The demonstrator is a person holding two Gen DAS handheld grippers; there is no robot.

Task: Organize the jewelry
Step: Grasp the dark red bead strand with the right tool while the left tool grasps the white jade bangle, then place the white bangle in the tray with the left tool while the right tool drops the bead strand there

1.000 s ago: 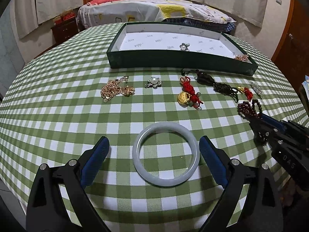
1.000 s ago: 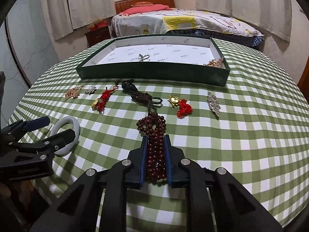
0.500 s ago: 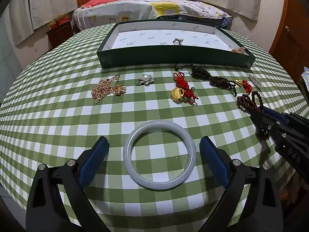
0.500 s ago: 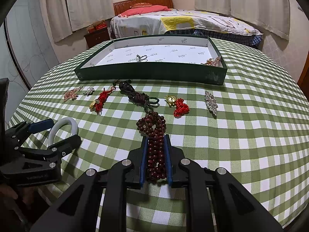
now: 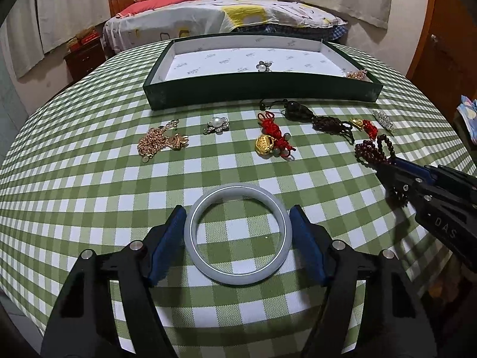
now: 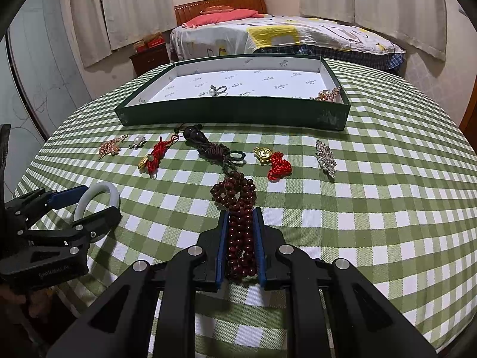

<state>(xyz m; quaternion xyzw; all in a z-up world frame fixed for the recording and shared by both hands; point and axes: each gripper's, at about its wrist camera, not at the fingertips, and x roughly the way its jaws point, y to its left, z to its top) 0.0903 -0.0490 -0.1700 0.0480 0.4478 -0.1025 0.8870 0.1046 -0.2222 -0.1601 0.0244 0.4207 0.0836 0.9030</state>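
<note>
Early in the job, by my read. The tray [image 5: 256,92] holds only two pieces: a pearl brooch [image 5: 264,66] mid-floor and a gold piece [image 5: 356,74] in its right front corner. Everything else sits on the checked tablecloth [image 5: 89,185] in front of the tray: gold chain [image 5: 161,141], pearl flower brooch [image 5: 216,124], red knot with gold charm [image 5: 272,140], dark cord pendant [image 5: 319,119], small gold charm on red cord [image 6: 272,159], crystal brooch [image 6: 325,157]. So six loose pieces left, plus the two you have in the tools.

Your left gripper [image 5: 237,232] is closed most of the way around the white bangle [image 5: 237,234]; both blue pads [image 5: 167,238] sit right at the outer rim. Contact looks made, but I can't tell whether the bangle is off the cloth.

Your right gripper [image 6: 241,238] is pinched narrow on the dark red bead bracelet [image 6: 238,208]. Beads are packed between the pads, and the loop end spills forward past the tips onto the cloth. Grip looks firm; whether it's lifted isn't clear.

Both pieces are at the near edge of the table, well apart from the tray.
</note>
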